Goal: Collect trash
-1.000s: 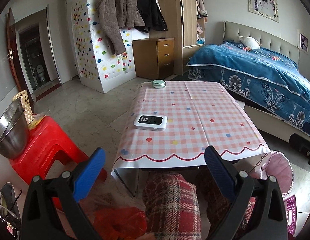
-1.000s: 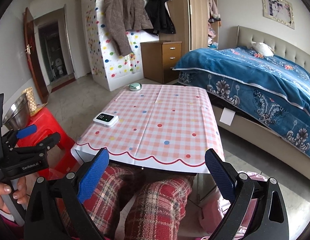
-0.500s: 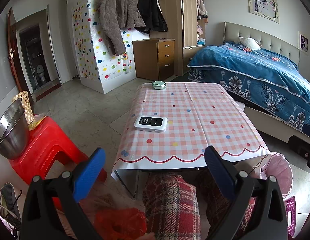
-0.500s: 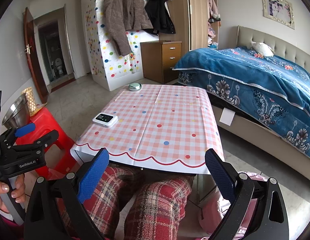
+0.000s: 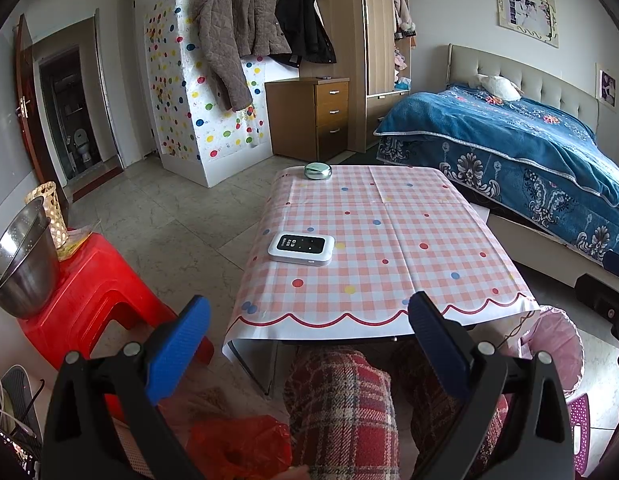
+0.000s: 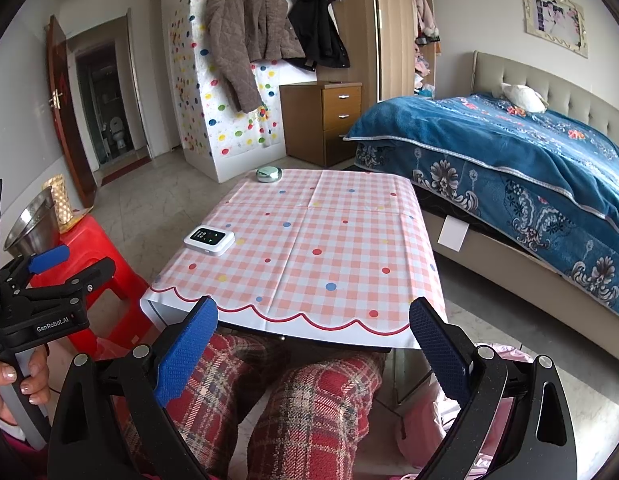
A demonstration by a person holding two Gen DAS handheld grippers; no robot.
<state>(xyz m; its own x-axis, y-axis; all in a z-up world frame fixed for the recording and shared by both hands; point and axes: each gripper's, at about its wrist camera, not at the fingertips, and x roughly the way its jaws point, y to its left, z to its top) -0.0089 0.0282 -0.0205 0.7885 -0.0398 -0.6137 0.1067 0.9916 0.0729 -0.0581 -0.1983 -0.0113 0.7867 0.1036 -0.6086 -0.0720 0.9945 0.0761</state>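
My left gripper (image 5: 309, 350) is open and empty, held low in front of the table with the pink checked cloth (image 5: 389, 240). My right gripper (image 6: 313, 352) is open and empty too, over my plaid-trousered knees. A pink-lined trash bin (image 5: 557, 344) stands on the floor right of the table; it also shows in the right wrist view (image 6: 505, 354). A red plastic bag (image 5: 241, 446) lies on the floor at my left. The left gripper also appears at the left edge of the right wrist view (image 6: 49, 272). I see no loose trash on the tabletop.
A white device with a dark screen (image 5: 301, 248) and a round green tin (image 5: 317, 171) lie on the table. A red stool (image 5: 89, 292) carrying a steel bowl (image 5: 21, 268) stands left. A bed with a blue cover (image 5: 529, 160) is right.
Nothing has visibly changed apart from slight camera sway; both grippers stay open and empty.
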